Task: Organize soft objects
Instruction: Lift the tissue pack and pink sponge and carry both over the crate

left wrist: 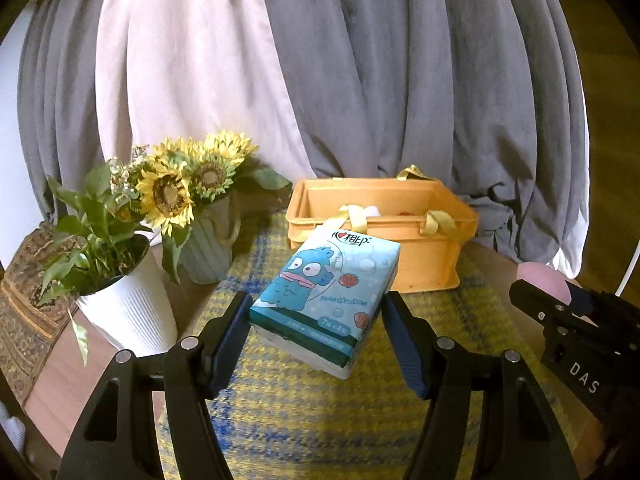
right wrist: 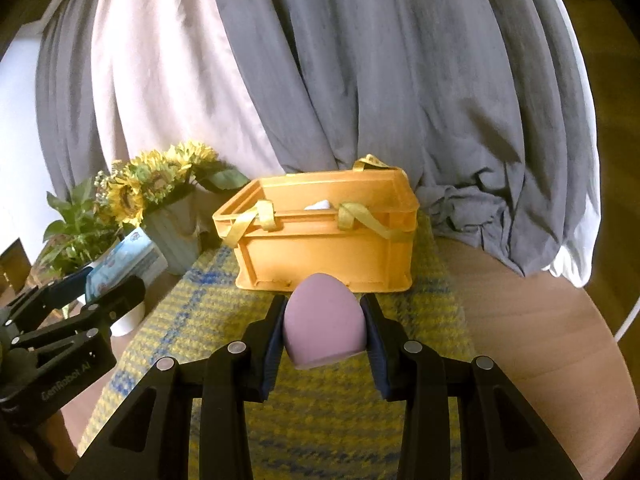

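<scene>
My left gripper (left wrist: pixel 316 312) is shut on a blue tissue pack (left wrist: pixel 326 292) with a cartoon fish, held above the mat in front of the orange crate (left wrist: pixel 420 264). My right gripper (right wrist: pixel 325 312) is shut on a pink egg-shaped sponge (right wrist: pixel 324 322), held just in front of the crate (right wrist: pixel 320 256). The crate has yellow ribbon handles and something white inside (right wrist: pixel 318 205). The sponge also shows at the right edge of the left wrist view (left wrist: pixel 544 280), and the tissue pack at the left of the right wrist view (right wrist: pixel 128 258).
A yellow and blue woven mat (left wrist: pixel 300 420) lies under the crate on a wooden table. Sunflowers in a green vase (left wrist: pixel 208 252) and a leafy plant in a white pot (left wrist: pixel 128 316) stand at the left. Grey and white curtains (left wrist: pixel 360 60) hang behind.
</scene>
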`<action>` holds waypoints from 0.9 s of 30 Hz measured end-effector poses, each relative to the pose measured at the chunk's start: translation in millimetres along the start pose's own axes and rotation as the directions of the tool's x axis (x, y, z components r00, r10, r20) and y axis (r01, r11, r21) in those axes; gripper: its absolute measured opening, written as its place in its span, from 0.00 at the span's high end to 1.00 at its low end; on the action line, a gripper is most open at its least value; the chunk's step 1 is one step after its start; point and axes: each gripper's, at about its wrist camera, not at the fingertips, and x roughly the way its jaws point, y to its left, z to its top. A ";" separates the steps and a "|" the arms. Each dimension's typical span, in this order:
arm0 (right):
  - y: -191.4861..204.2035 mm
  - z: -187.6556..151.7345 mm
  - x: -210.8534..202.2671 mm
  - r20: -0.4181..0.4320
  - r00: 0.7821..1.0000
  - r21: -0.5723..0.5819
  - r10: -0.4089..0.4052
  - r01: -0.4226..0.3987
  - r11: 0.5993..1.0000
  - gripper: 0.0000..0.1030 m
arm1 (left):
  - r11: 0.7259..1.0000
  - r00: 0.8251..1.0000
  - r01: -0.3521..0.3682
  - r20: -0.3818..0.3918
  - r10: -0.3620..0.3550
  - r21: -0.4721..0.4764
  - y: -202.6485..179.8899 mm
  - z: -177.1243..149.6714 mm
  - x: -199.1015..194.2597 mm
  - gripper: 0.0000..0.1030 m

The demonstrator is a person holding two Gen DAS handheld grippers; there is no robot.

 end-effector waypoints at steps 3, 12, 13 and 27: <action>-7.5 4.3 -3.8 0.015 1.000 -0.003 0.007 -0.007 1.000 0.63 | 1.000 1.000 -0.002 0.015 0.002 0.004 -6.4 2.8 -3.6 0.36; -16.4 20.0 -10.5 0.069 0.998 -0.003 0.003 -0.003 1.000 0.63 | 1.000 0.996 0.012 0.086 -0.013 0.008 -15.9 24.8 -6.4 0.36; -16.3 23.1 -11.3 0.079 0.997 -0.004 0.002 -0.002 1.000 0.63 | 1.000 0.996 0.016 0.091 -0.017 0.009 -16.2 27.9 -6.0 0.36; -10.5 61.6 6.2 0.165 0.986 0.006 -0.014 0.014 1.000 0.63 | 0.999 0.985 0.039 0.165 -0.043 0.026 -4.4 67.7 15.2 0.36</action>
